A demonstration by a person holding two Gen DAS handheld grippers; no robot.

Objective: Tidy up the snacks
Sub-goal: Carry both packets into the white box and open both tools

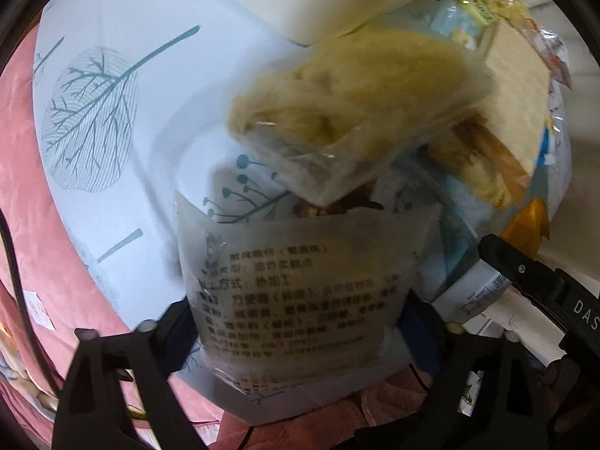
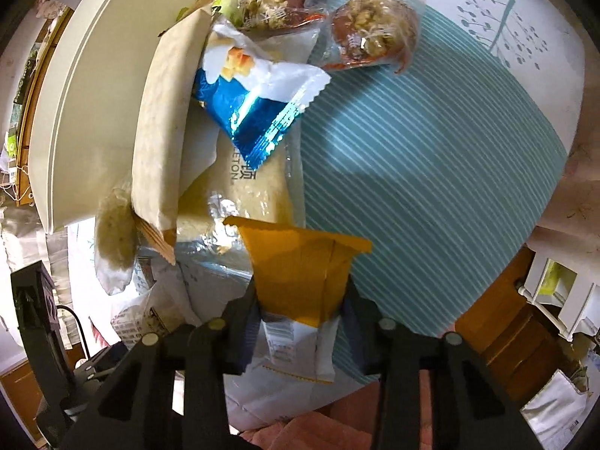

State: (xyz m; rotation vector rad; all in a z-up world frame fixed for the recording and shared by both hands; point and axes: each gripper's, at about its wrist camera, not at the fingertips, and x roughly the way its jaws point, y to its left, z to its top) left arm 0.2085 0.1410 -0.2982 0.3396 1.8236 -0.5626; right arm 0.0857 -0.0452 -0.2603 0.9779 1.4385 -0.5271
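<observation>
My left gripper [image 1: 296, 322] is shut on a translucent snack packet with black printed text [image 1: 296, 288], held above the table. Beyond it a clear packet of pale yellow floss cake [image 1: 348, 112] is blurred over the snack pile. My right gripper [image 2: 300, 311] is shut on an orange and white snack packet [image 2: 300, 273]; its orange tip also shows in the left wrist view [image 1: 528, 225]. Ahead of it lie a blue and white foil packet [image 2: 258, 101], a beige packet [image 2: 165, 123], a long pale bar [image 2: 255, 191] and nut crisp packets [image 2: 375, 30].
A white tray [image 2: 86, 112] stands at the left of the pile. The cloth [image 2: 431, 157] has teal stripes and a leaf print [image 1: 90, 112]. A pink quilted cover [image 1: 22, 195] hangs at the table edge. The right gripper's black body [image 1: 543, 288] is close beside my left.
</observation>
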